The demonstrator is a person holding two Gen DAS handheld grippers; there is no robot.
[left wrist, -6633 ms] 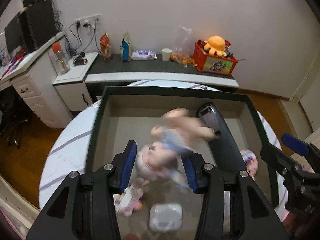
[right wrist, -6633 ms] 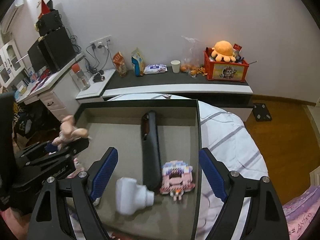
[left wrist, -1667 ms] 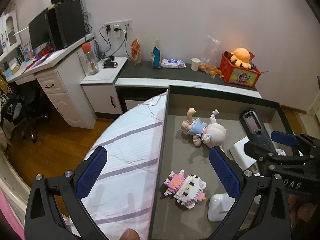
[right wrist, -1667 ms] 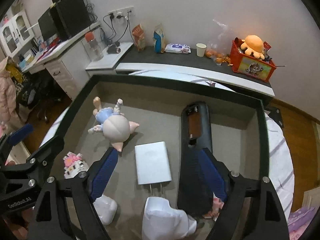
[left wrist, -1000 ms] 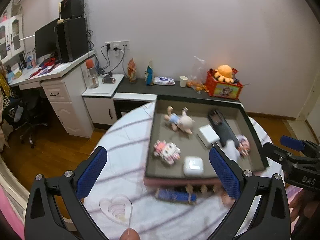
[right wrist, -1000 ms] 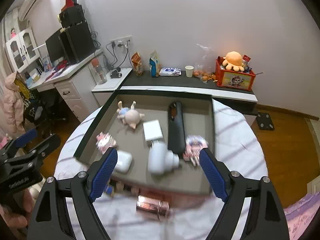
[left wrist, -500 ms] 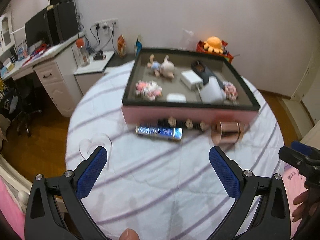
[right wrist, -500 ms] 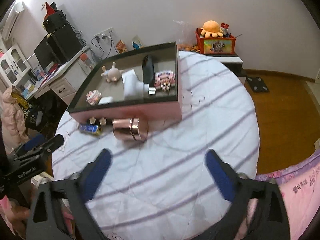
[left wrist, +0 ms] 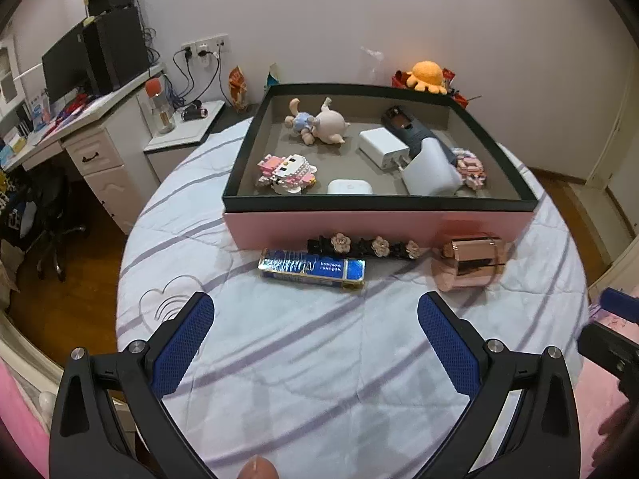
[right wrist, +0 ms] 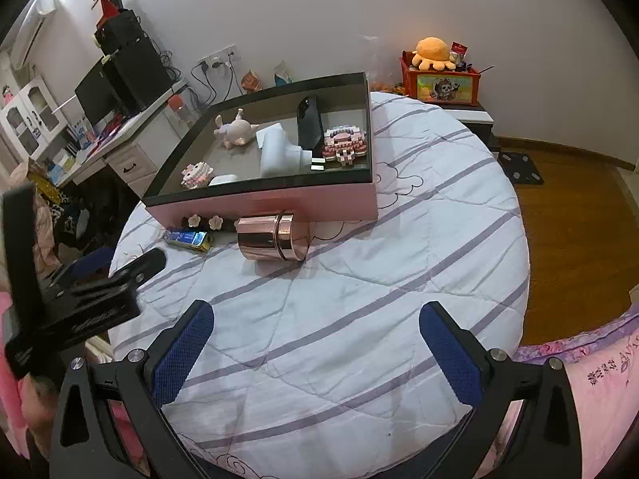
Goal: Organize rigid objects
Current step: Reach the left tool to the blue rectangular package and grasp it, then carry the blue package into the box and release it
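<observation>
Both the left gripper (left wrist: 315, 339) and right gripper (right wrist: 315, 343) are held spread, empty, before the pink box (left wrist: 379, 225); a rose-gold canister (right wrist: 271, 237) and a blue packet (left wrist: 311, 268) are seen lying between.

— Box (left wrist: 375, 226)? 
— Pink walls, black rim, grey floor. 
— Items in front? 
— Rose-gold canister (right wrist: 272, 236); blue foil packet (left wrist: 312, 268); black hair clip (left wrist: 365, 246) with cream flowers. 
— Tablecloth (left wrist: 319, 359)? 
— White, lilac stripes. 
— Finger pads (left wrist: 183, 344)? 
— Blue.

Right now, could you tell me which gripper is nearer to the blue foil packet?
Left. The left gripper hovers open just in front of the blue foil packet; the right gripper is open too, farther back and off to the packet's right.
</observation>
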